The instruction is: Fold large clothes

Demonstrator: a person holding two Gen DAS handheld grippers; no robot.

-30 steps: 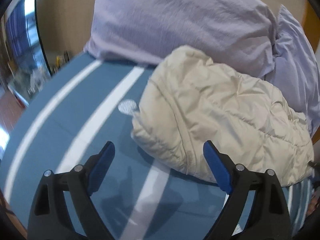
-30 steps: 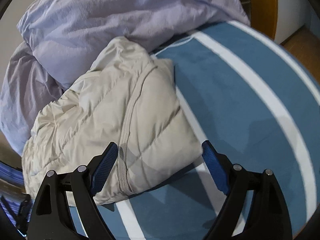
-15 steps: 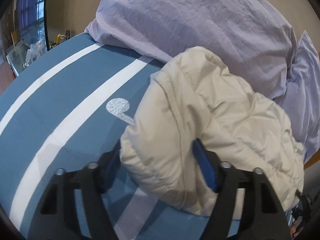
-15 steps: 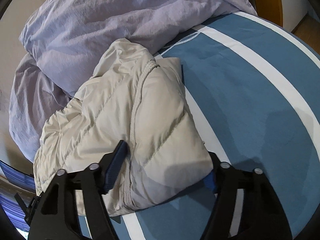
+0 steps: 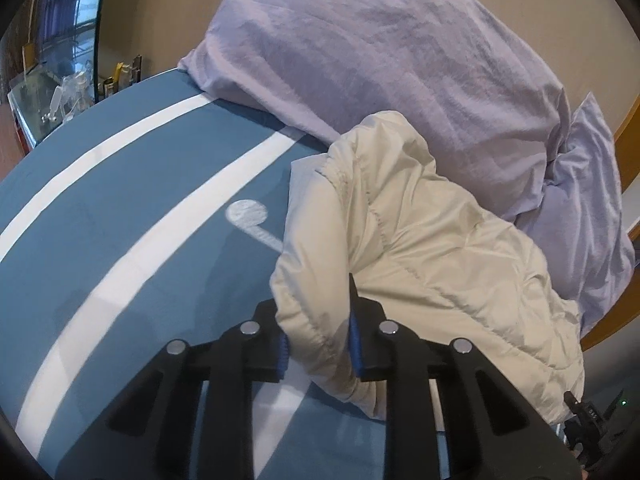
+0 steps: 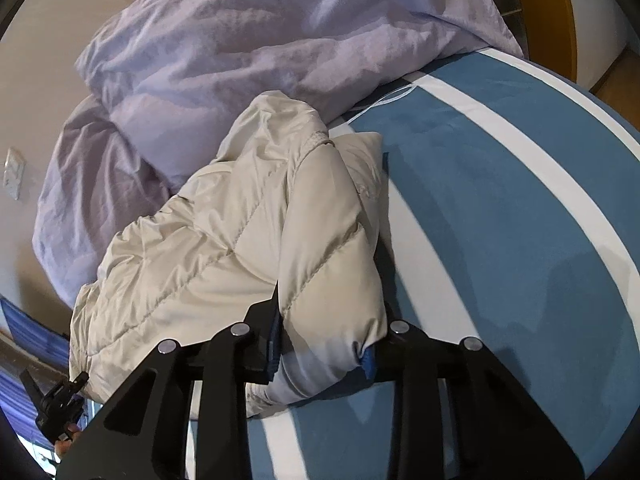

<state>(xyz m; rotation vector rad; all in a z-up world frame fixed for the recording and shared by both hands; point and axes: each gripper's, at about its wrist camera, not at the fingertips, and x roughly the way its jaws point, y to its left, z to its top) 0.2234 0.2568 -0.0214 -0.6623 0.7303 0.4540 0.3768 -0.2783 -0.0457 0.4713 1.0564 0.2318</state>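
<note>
My left tongs (image 5: pixel 318 344) clamp one near corner of the cream puffer jacket (image 5: pixel 420 248), my right tongs (image 6: pixel 322 344) pinch the other; it lies bunched on the blue striped bed (image 5: pixel 120 208), against the lilac duvet (image 5: pixel 380 48).

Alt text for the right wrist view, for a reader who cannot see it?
The right gripper is clamped on a fold of a cream puffer jacket lying on a blue bedspread with white stripes. A rumpled lilac duvet is heaped behind the jacket.

Black left tool (image 5: pixel 318 344) and right tool (image 6: pixel 322 350), blue pads, silver rivets.
</note>
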